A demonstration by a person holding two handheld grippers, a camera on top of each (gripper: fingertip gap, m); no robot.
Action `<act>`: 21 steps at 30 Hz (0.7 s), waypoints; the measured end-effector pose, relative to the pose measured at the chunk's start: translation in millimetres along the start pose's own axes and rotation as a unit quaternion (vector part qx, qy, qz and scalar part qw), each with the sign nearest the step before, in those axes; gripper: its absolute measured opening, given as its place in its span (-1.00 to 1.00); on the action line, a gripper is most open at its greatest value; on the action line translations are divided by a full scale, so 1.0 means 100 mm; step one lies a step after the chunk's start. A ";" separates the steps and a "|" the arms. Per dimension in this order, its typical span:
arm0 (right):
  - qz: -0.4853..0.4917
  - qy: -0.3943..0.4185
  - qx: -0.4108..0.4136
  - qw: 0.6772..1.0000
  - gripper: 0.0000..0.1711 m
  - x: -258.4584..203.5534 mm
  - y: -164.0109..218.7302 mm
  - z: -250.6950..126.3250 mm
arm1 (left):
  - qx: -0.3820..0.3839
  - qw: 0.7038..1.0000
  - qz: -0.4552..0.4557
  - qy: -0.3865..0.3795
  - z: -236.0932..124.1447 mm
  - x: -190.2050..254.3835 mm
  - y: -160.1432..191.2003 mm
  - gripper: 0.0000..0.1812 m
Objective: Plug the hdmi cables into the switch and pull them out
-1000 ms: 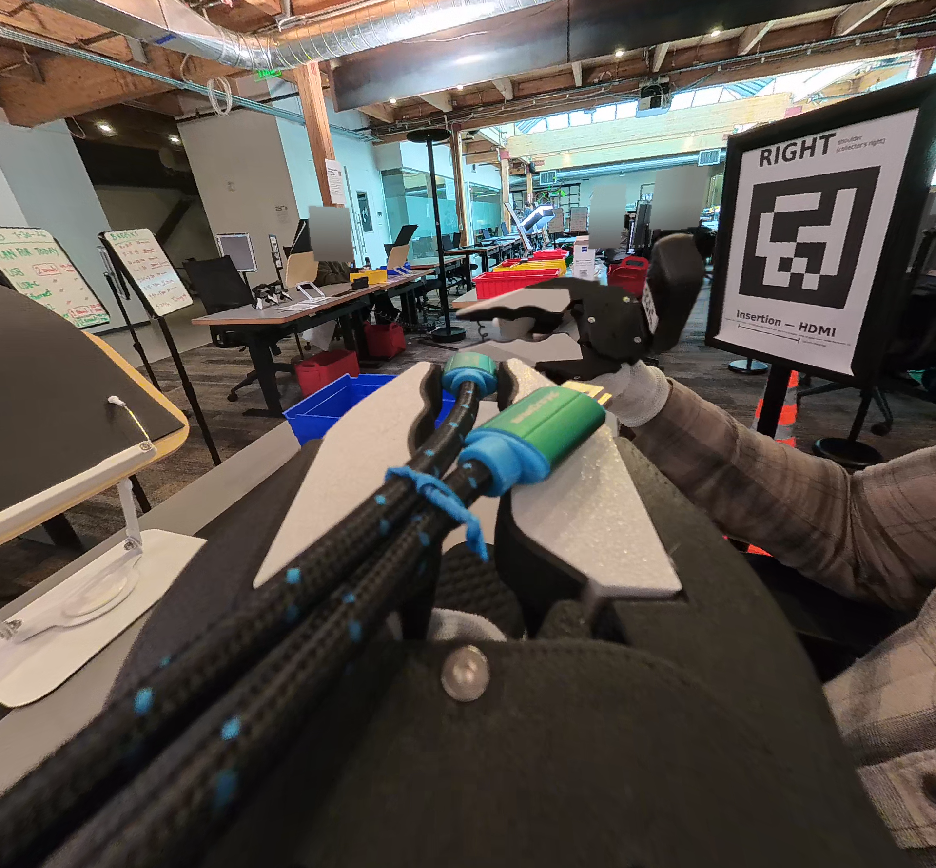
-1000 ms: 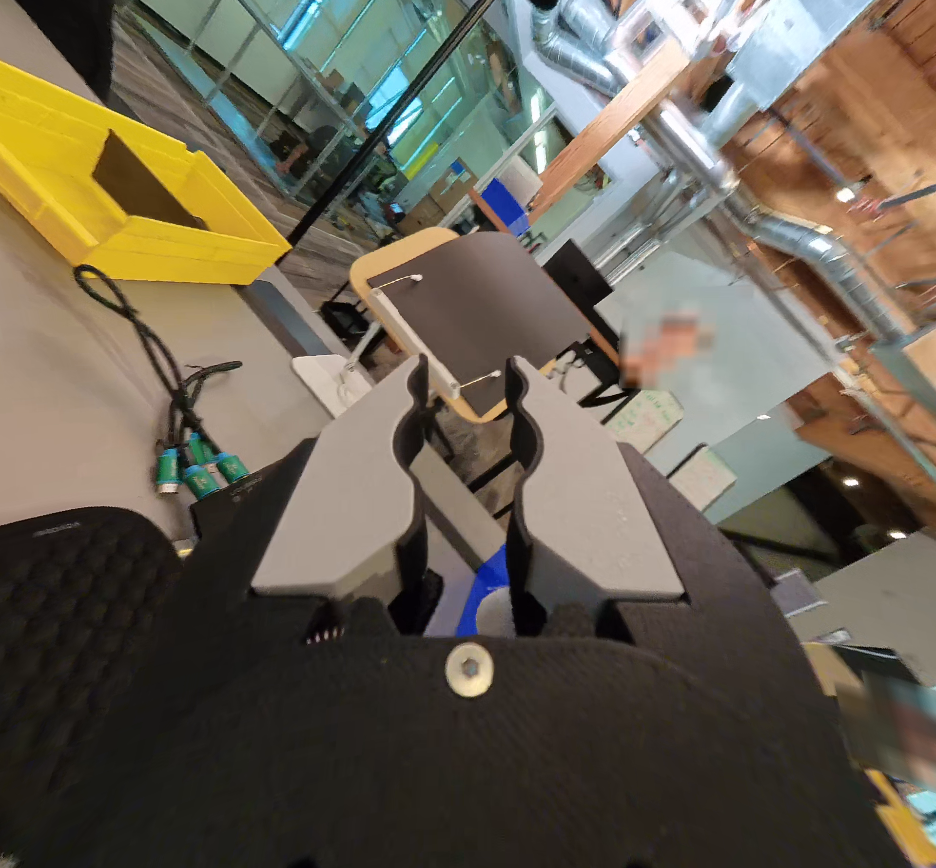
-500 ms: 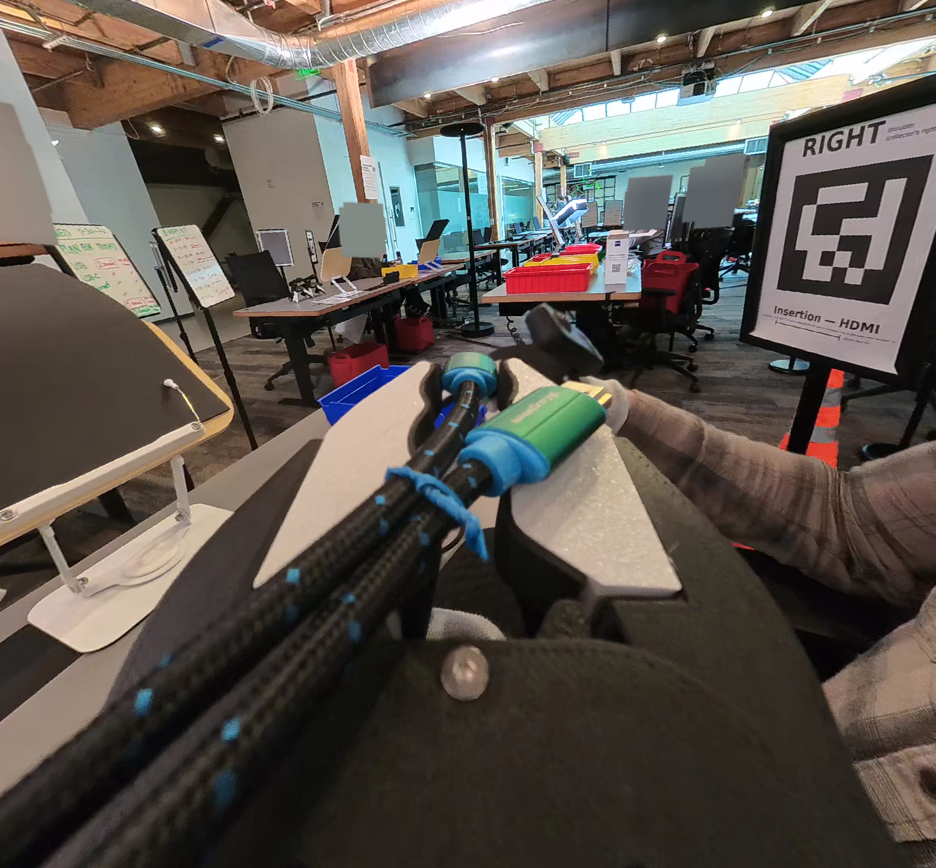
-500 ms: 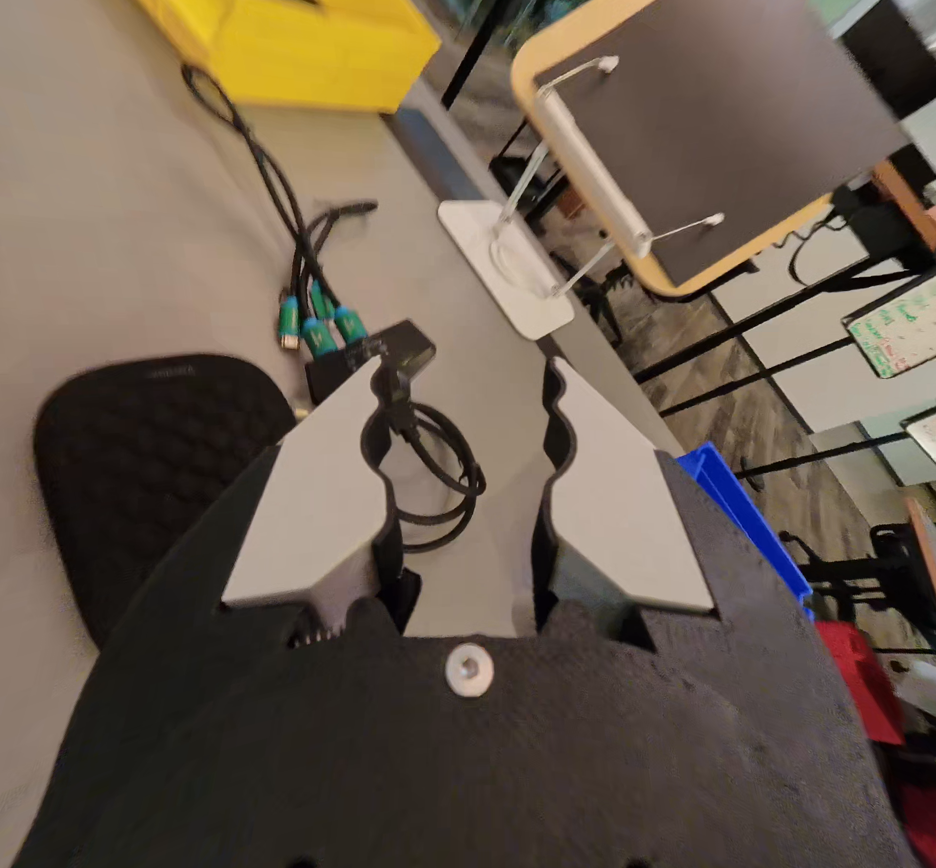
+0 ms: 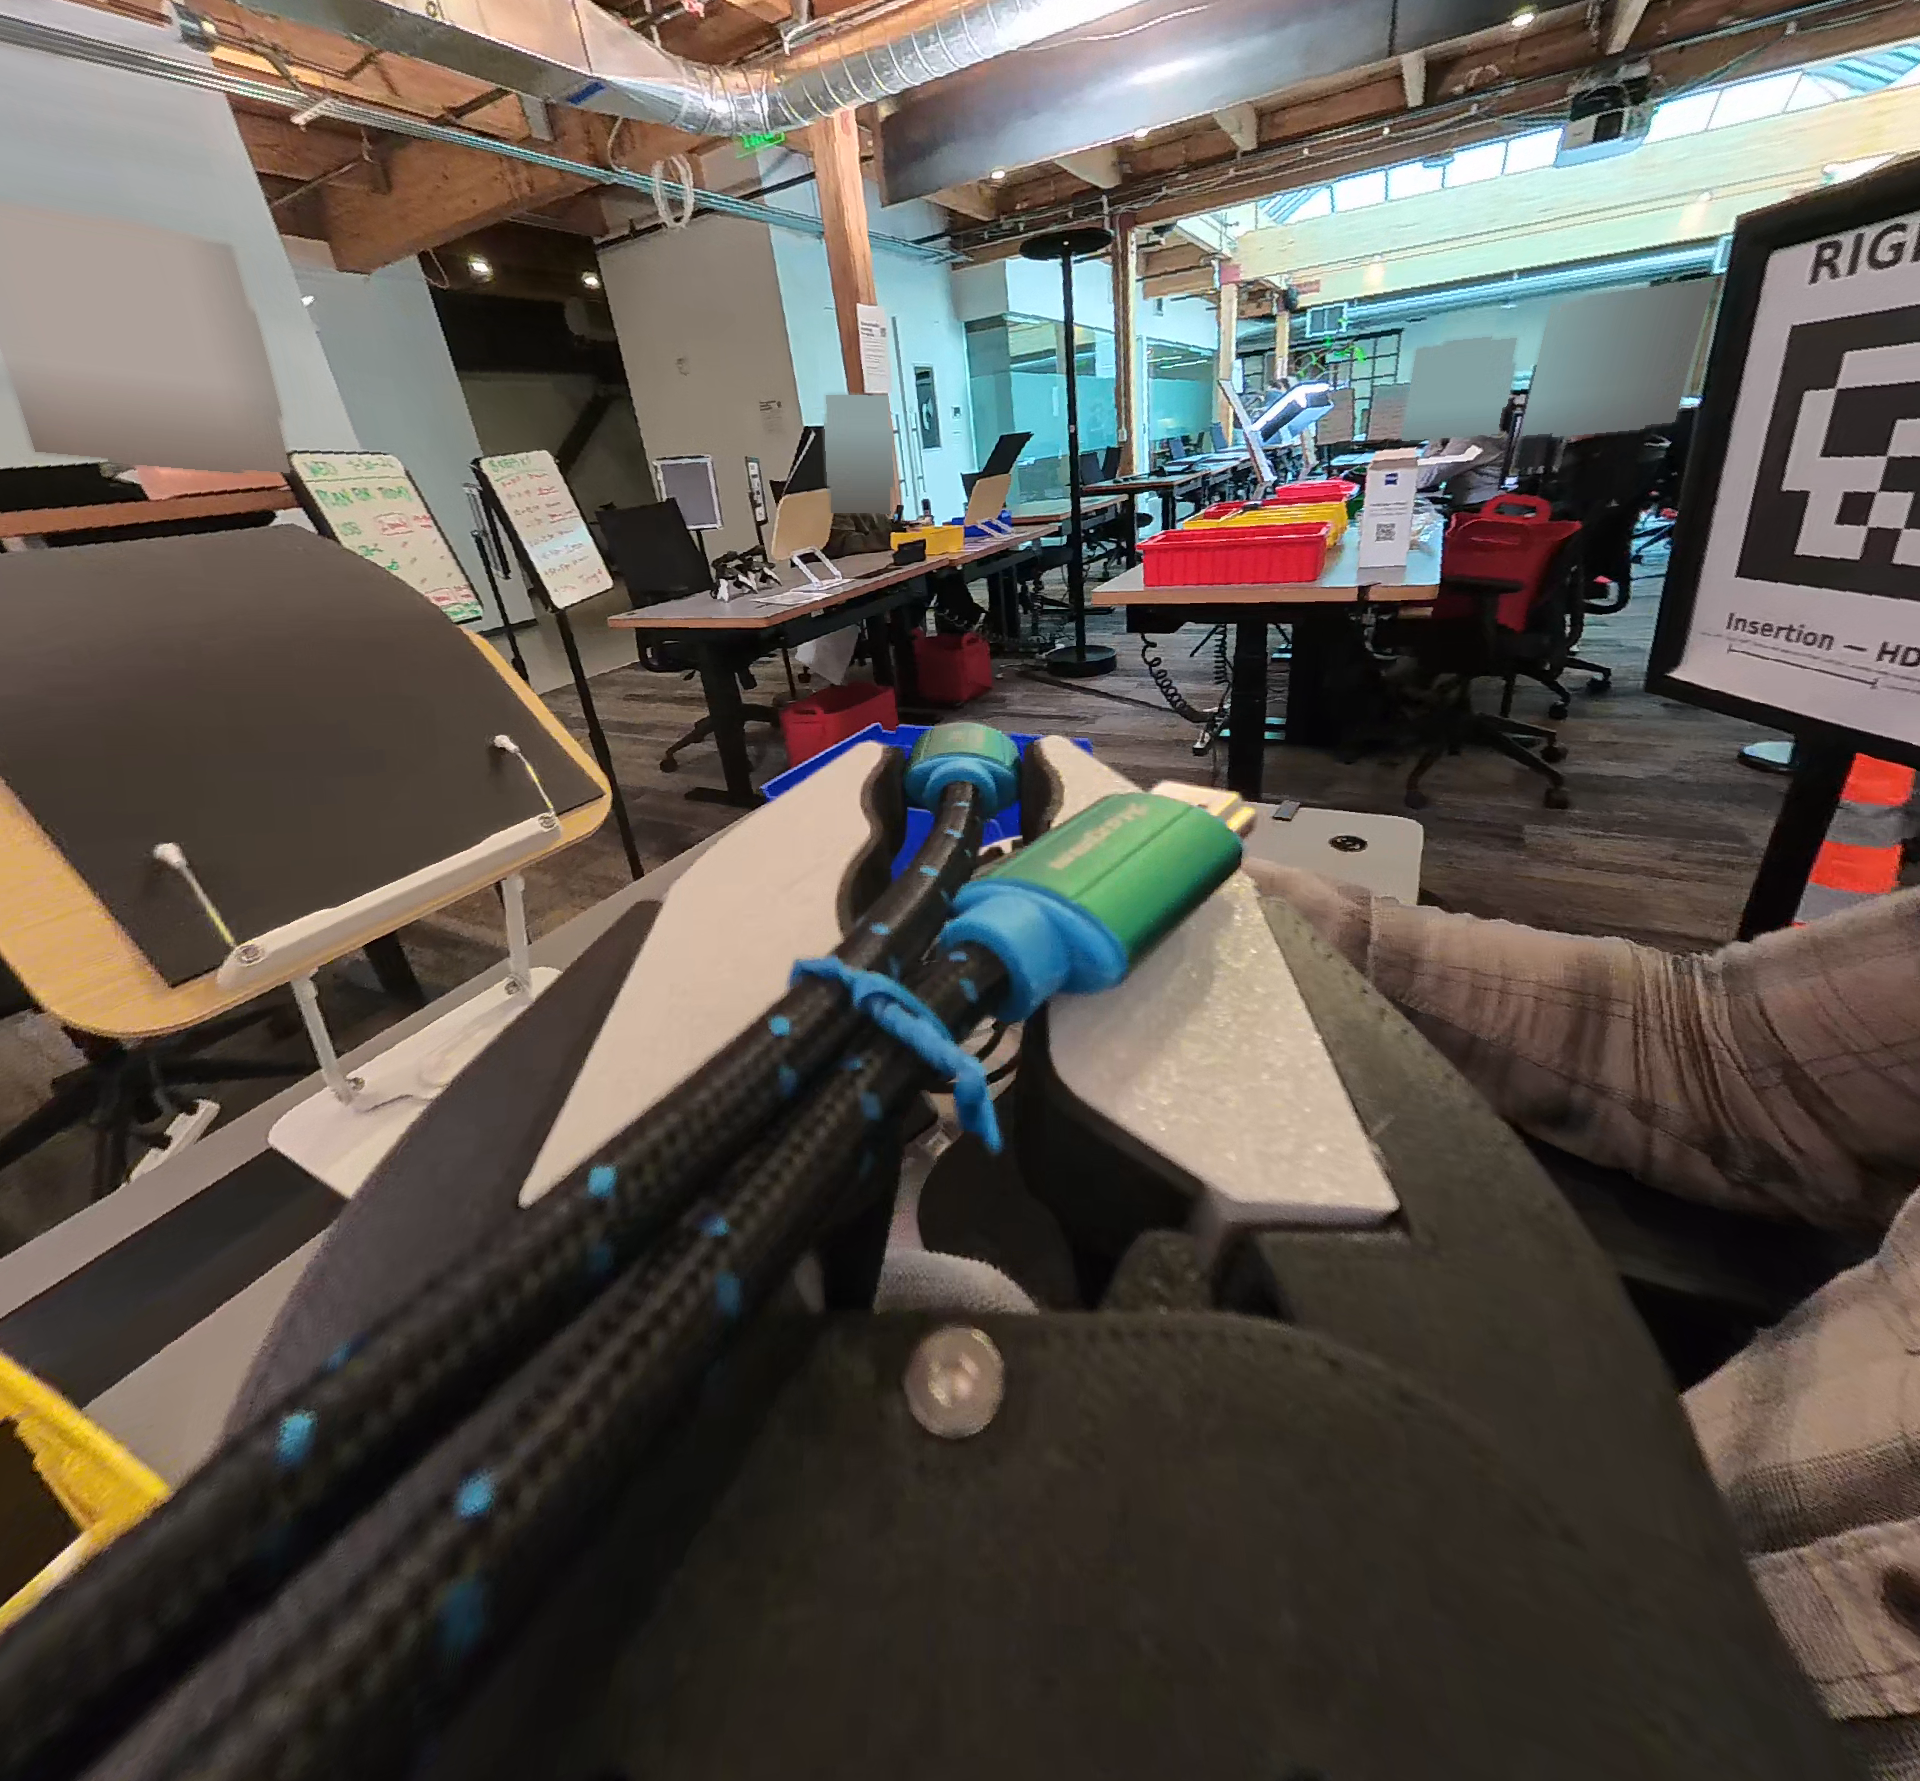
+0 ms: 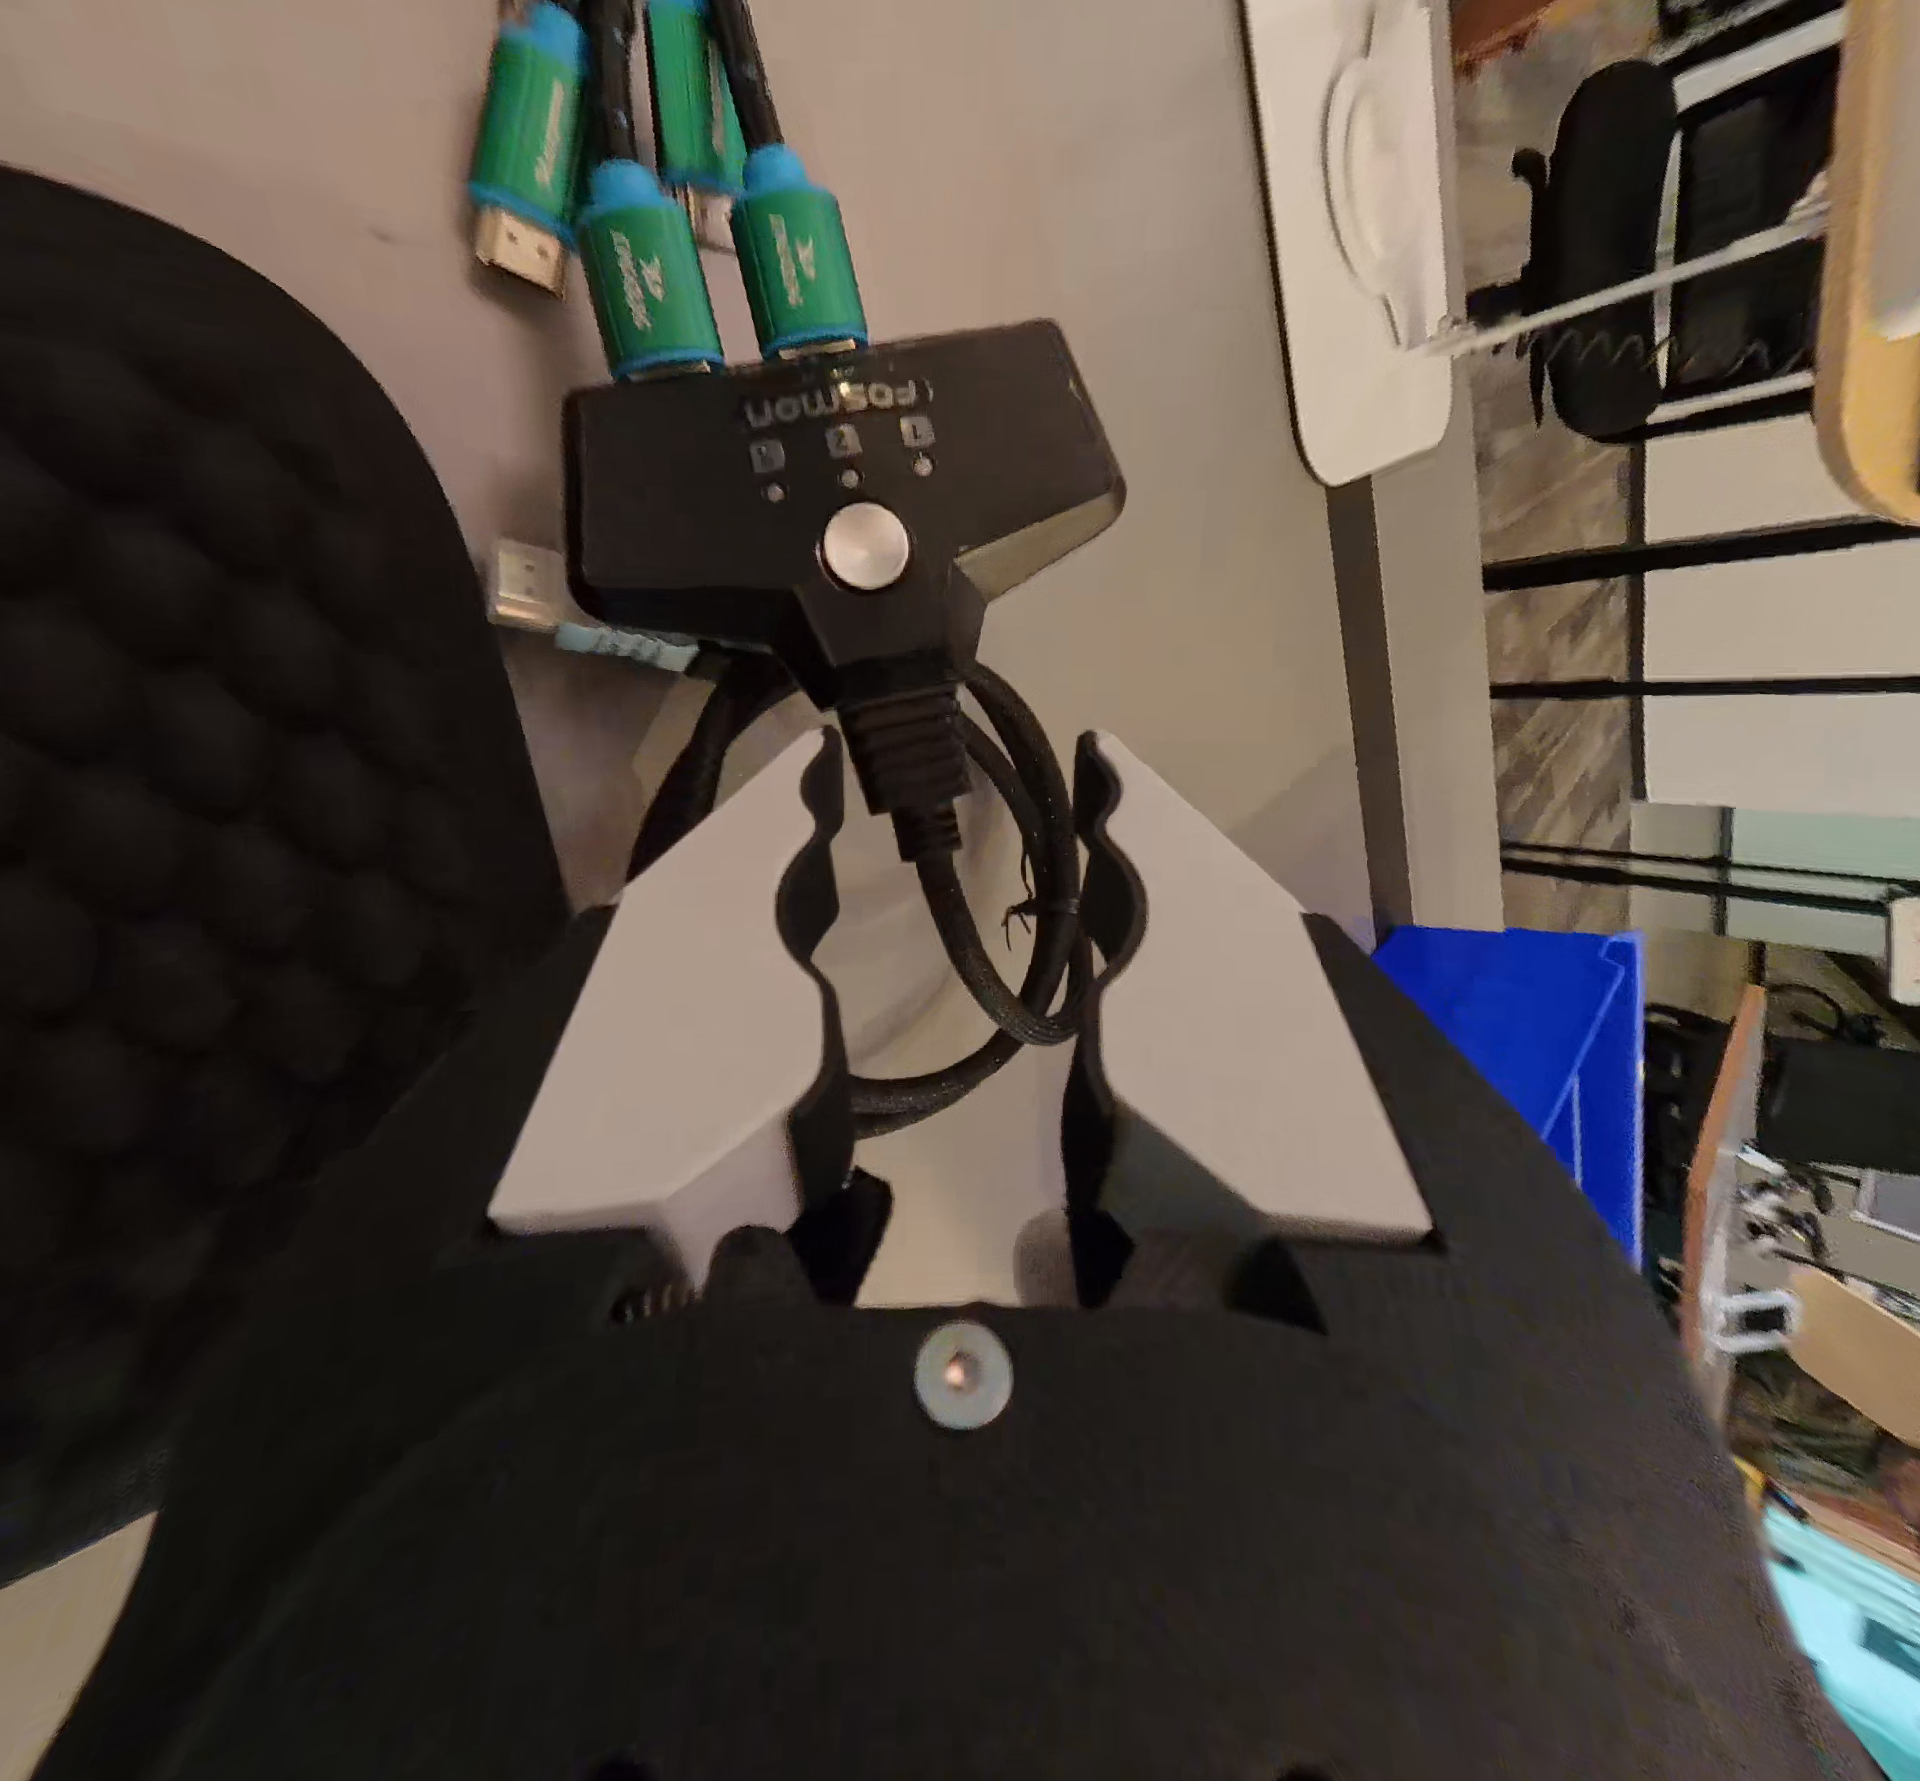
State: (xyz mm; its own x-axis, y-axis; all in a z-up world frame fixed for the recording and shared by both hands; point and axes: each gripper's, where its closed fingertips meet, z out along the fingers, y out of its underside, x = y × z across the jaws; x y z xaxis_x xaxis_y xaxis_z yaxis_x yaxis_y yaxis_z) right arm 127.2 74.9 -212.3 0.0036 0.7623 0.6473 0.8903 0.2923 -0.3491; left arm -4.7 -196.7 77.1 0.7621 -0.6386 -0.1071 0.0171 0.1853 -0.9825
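Note:
In the left wrist view my left gripper [image 5: 961, 781] is shut on a black braided HDMI cable [image 5: 914, 910], held up in the air. Its green plug [image 5: 961, 752] sticks out at the fingertips. A second green plug [image 5: 1122, 874], tied to it with a blue tie, lies on top of the right finger. In the right wrist view the black switch [image 6: 842, 474] lies on the grey table [image 6: 1091, 121] with two green plugs [image 6: 649, 287] in its far side. Two loose plugs [image 6: 525, 152] lie beyond. My right gripper [image 6: 956, 755] is open, its fingertips on either side of the switch's own cable [image 6: 914, 775].
A black textured pad [image 6: 208, 692] lies left of the switch. A white stand base [image 6: 1340, 173] holding a black board [image 5: 260, 723] sits at the table edge. A blue bin [image 6: 1527, 1035] stands beyond the edge and a yellow bin [image 5: 62, 1482] is near. A person's plaid sleeve [image 5: 1610, 1035] crosses right. The gap from one gripper's tips to the other's is roughly 40 centimetres. My right tips are roughly 5 centimetres from the black switch [image 6: 842, 474].
My right gripper has swung down from the room to the table and closed in on the switch, opening wider. The left gripper kept hold of the cable, and the right gripper left its view.

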 end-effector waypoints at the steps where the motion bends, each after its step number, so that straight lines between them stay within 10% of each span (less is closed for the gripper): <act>1: -0.007 -0.001 -0.015 1.000 -0.53 0.00 0.03 0.04 | 0.000 1.000 0.000 -0.004 -0.02 -0.01 0.00 -0.77; 21: -0.055 0.026 -0.061 0.996 -0.74 0.00 0.10 0.59 | -0.009 1.000 0.005 -0.028 -0.13 -0.07 0.02 -0.76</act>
State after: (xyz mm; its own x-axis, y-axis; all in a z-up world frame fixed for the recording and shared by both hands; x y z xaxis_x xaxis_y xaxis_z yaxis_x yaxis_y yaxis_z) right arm 108.8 112.4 -255.6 -0.0757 0.6978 0.7123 0.9356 0.2967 -0.1912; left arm -18.1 -201.5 74.1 0.7976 -0.5932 -0.1094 -0.0027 0.1778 -0.9841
